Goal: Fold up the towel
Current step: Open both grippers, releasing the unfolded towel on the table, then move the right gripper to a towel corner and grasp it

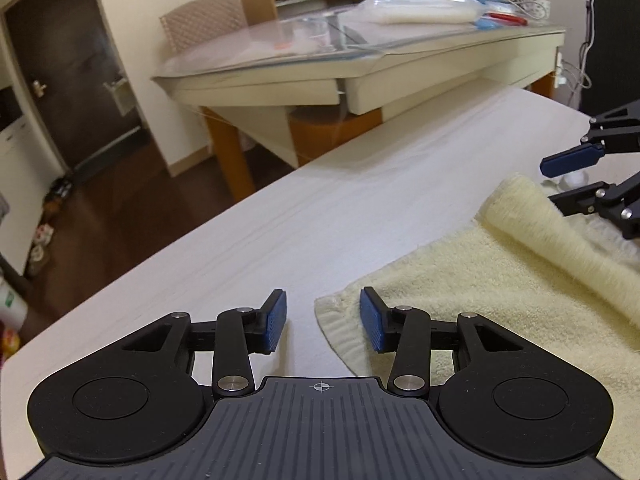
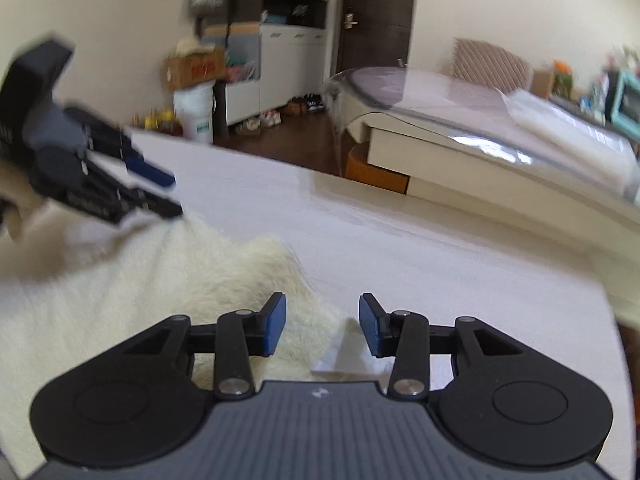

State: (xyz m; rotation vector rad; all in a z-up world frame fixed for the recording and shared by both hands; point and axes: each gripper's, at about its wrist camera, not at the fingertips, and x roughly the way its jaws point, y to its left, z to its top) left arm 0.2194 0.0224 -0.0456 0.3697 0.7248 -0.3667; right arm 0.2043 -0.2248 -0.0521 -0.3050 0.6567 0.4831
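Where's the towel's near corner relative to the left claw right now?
In the left wrist view, the towel corner lies on the white table just ahead of the open left claw, under its right finger.

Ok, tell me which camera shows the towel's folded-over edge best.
The left wrist view: the towel is sharp there, its rolled fold running diagonally toward the right gripper. The right wrist view shows the towel motion-blurred, the fold indistinct.

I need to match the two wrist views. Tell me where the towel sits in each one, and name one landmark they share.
Left wrist: towel fills the lower right, one edge rolled over, a corner by the open jaws.
Right wrist: towel fills the lower left, blurred, a corner between the open jaws.
Shared landmark: dark door.
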